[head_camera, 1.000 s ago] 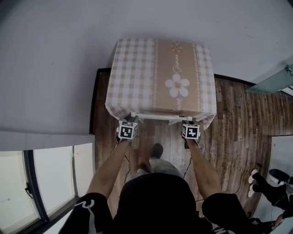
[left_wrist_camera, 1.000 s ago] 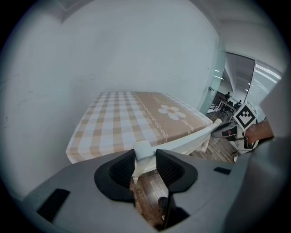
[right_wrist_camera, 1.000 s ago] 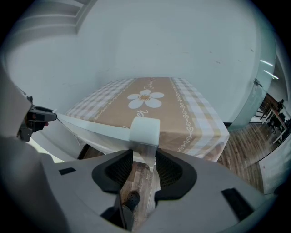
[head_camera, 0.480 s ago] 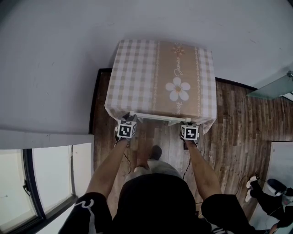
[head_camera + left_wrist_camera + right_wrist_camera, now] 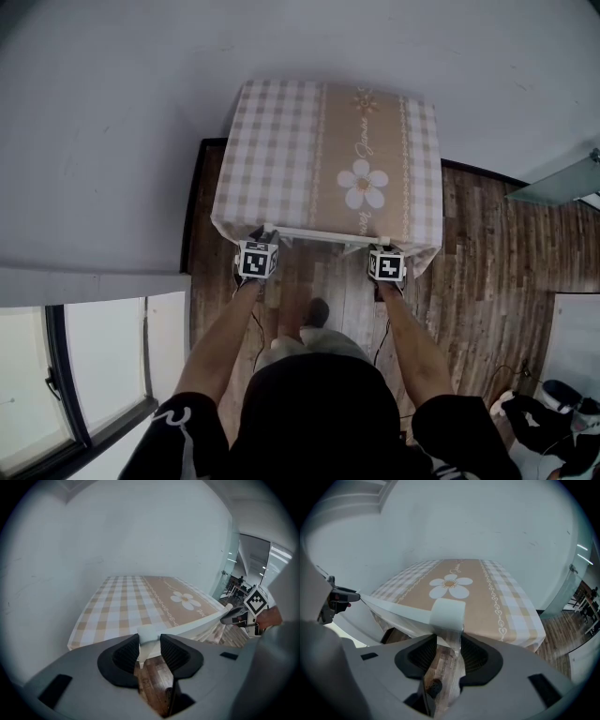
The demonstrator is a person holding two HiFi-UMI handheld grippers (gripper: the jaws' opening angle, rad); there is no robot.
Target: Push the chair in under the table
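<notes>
A white chair's top rail (image 5: 319,234) lies right at the near edge of the table (image 5: 281,150), which wears a beige checked cloth with a daisy print. The rest of the chair is hidden under the cloth. My left gripper (image 5: 266,236) is shut on the chair's left back post (image 5: 146,632), which sits between the black pads of that gripper (image 5: 150,649). My right gripper (image 5: 382,247) is shut on the right back post (image 5: 447,613), gripped just below its square cap by the jaws (image 5: 448,651). The rail (image 5: 393,609) runs between the two posts.
The table stands against a pale wall at its far and left sides. Wooden floor (image 5: 478,262) spreads to the right. My foot (image 5: 320,310) is on the floor behind the chair. A window (image 5: 84,375) is at lower left, dark objects (image 5: 544,412) at lower right.
Both grippers and the chair's top rail have moved a little toward the table; the rail now sits at the cloth's hanging edge.
</notes>
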